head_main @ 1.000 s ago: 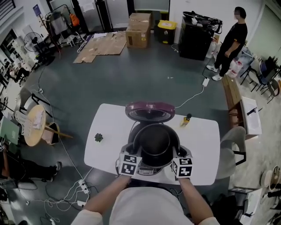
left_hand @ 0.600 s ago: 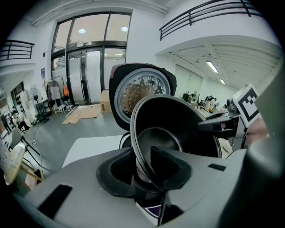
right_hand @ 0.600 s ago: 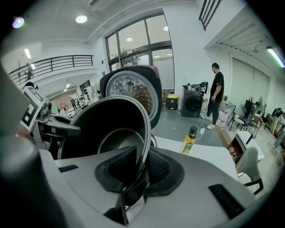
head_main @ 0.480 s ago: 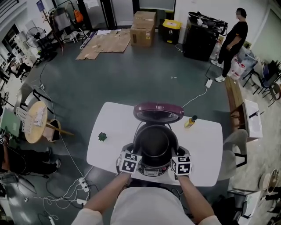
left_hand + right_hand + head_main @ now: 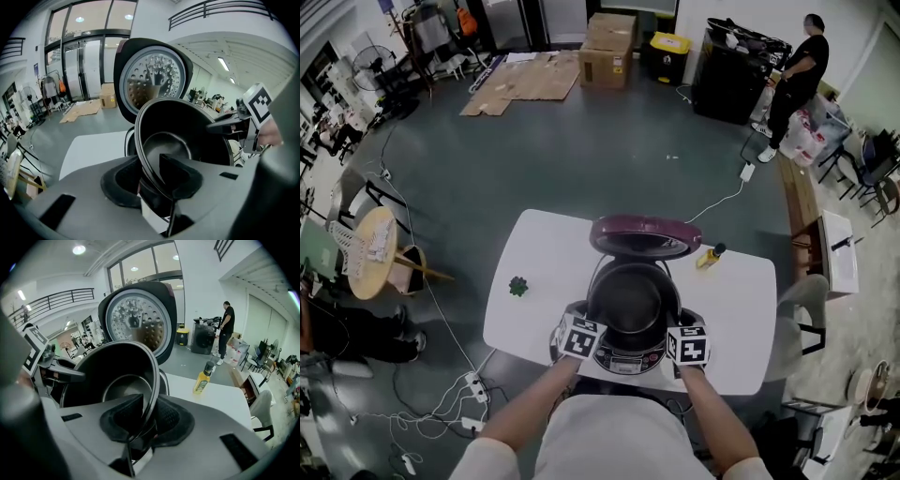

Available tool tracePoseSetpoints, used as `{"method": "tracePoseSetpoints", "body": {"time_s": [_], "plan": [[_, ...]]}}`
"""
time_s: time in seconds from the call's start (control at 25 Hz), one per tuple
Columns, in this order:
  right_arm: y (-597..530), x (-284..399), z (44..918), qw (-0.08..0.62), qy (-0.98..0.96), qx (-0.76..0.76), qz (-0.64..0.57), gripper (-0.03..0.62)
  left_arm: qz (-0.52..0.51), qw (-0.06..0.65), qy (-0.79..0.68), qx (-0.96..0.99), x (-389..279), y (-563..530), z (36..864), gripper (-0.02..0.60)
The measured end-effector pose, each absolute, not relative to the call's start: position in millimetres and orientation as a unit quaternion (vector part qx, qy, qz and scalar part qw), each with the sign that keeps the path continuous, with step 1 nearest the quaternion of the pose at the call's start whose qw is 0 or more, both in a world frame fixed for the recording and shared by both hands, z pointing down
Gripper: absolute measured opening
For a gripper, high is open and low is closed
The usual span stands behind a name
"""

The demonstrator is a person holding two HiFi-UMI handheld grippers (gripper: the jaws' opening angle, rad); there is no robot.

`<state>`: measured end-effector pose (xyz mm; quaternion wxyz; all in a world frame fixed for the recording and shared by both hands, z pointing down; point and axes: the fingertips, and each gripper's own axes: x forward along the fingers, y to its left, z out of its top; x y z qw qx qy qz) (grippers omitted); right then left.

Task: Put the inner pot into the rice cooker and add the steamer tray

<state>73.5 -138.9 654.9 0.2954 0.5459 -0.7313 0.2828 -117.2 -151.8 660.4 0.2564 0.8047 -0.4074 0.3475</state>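
Note:
The dark inner pot point(image 5: 628, 300) sits low in the open rice cooker point(image 5: 623, 361), whose purple lid point(image 5: 642, 234) stands up behind it. My left gripper point(image 5: 592, 325) holds the pot's left rim and my right gripper point(image 5: 672, 328) holds its right rim. In the left gripper view the pot point(image 5: 187, 126) has its rim between the left gripper's point(image 5: 152, 176) pads; these jaws have just been opening a little, with the rim still between them. In the right gripper view the right gripper point(image 5: 145, 420) clamps the pot point(image 5: 117, 366) at its rim, below the lid's steel inner plate point(image 5: 136, 319).
The cooker stands at the near edge of a white table point(image 5: 534, 309). A yellow bottle point(image 5: 708, 255) stands at the back right and a small green thing point(image 5: 518, 286) lies at the left. A grey chair point(image 5: 797, 319) is at the table's right end. A person point(image 5: 797, 66) stands far back.
Both grippers have sunk with the pot, which now sits deeper inside the cooker body. The lid and the things on the table have not moved.

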Motion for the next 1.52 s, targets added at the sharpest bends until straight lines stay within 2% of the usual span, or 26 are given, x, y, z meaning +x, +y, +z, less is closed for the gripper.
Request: {"method": "tracePoseSetpoints", "body": {"time_s": [0.68,1.52], "plan": [[-153.5,69.6,699.7,0.335,-0.719,0.526,0.307,0.089,0.425,0.248,-0.376,0.786,-118.2,-167.6,705.8,0.135],[-158.5,72.6,742.2,0.401,-0.68,0.533,0.304,0.104,0.454,0.268,-0.358,0.771,-118.6,-167.9,744.9,0.144]]}}
